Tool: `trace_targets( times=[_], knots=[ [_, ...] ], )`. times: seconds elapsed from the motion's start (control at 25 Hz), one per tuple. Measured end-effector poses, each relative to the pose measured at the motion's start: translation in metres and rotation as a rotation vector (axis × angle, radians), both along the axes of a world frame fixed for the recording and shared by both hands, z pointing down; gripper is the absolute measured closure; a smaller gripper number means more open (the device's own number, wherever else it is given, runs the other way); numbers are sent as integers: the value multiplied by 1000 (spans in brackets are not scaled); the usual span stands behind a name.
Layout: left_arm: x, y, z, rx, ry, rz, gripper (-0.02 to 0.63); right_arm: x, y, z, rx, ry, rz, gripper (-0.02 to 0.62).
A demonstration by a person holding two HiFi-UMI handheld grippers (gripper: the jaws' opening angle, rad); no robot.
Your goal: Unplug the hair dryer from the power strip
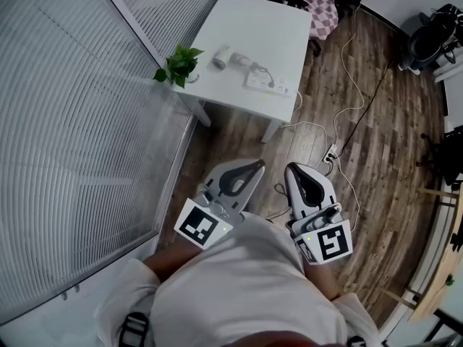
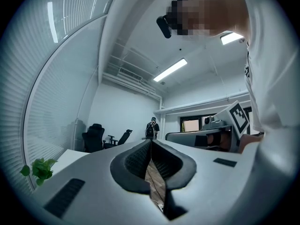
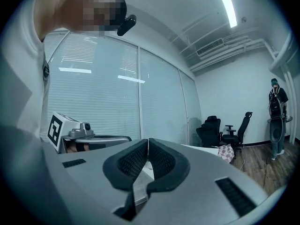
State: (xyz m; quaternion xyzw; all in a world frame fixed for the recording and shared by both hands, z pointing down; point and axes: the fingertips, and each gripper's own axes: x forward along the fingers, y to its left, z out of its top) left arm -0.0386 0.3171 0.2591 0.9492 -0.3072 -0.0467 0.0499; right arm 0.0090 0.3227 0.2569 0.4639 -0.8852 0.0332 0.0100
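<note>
Two hand-held grippers sit low and close against the person's white shirt (image 1: 242,280), side by side and nearly parallel, both pointing level and away from the body toward a white table (image 1: 249,16). The left gripper (image 1: 258,165) is on the side of the blind-covered glass wall (image 1: 72,121), with its marker cube (image 1: 198,223) next to the shirt. The right gripper (image 1: 292,168) is beside it over the wooden floor (image 1: 391,143). Seen from the left gripper view, the ribbed dark pads (image 2: 135,162) meet at their tips with nothing caught between them, and only floor shows through the slot below. The right gripper view shows the same, its pads (image 3: 131,162) pressed together and empty. The hair dryer (image 1: 221,57) lies on the table well ahead of both grippers, a little to the left of the line they point along, near a potted plant (image 1: 179,65) at the table's corner. The power strip (image 1: 266,84) lies just beside the dryer on the near right part of the tabletop, and a thin cord links the two, though it is too small to tell how the plug sits. Neither gripper touches either item. Loose cables (image 1: 347,107) trail across the floor to the right of the table
</note>
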Motion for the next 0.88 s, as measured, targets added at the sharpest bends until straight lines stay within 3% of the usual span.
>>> trace_targets(
  times=[0.32,0.88],
  knots=[
    [-18,-43,6,0,-10,53,574,-25,-37,6,-15,-2,32,563],
    [-34,-61,11,-12,-2,54,574,-41,-59,9,-19,9,33,561]
  ],
)
